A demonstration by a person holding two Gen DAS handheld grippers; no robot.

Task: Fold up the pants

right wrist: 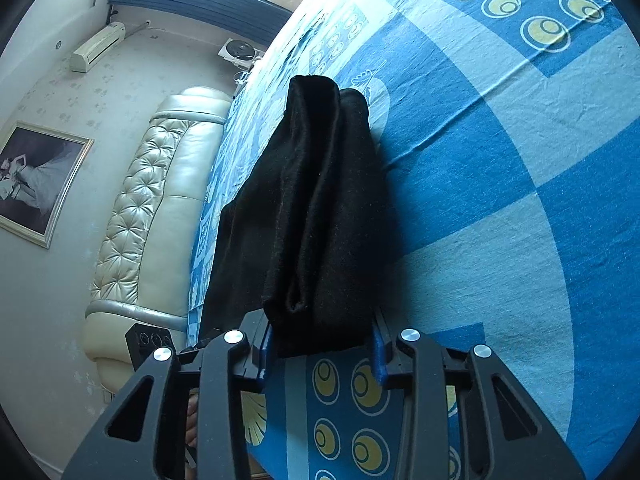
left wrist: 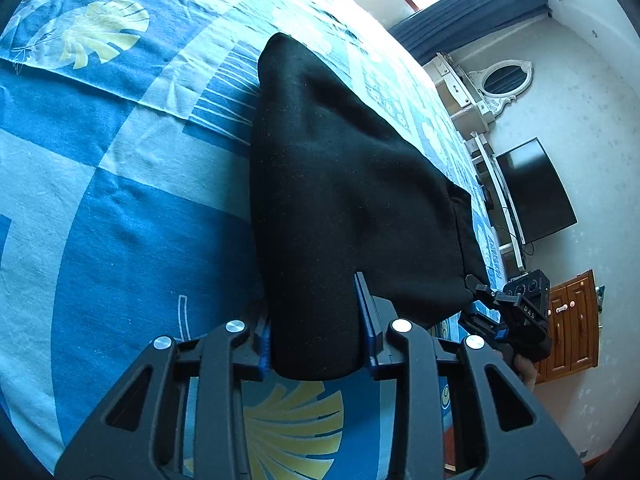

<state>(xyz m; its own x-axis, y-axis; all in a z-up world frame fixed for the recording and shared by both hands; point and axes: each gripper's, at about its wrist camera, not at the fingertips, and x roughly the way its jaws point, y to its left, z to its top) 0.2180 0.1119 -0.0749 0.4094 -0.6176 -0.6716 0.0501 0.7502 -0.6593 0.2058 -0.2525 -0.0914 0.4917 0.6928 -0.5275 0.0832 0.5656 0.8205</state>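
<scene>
The black pants (left wrist: 340,184) lie folded lengthwise on the blue patterned bedsheet (left wrist: 120,208), near end raised. The left gripper (left wrist: 318,340) and right gripper (right wrist: 322,346) each pinch a corner of that end. Soft, thick, limp cloth — it looks likely to sag between holds, so corner grips seem best.

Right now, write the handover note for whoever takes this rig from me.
Left gripper: jaws shut on one near corner of the black pants.
Right gripper: jaws shut on the other near corner, where several layers are stacked.
Pants: already doubled into a long band on the blue patterned bedsheet, far end resting on the bed, near end in both grippers.
Done: lengthwise fold, both corners gripped.
Left: probably carry the near end over to the far end, lay it flat, release.
</scene>
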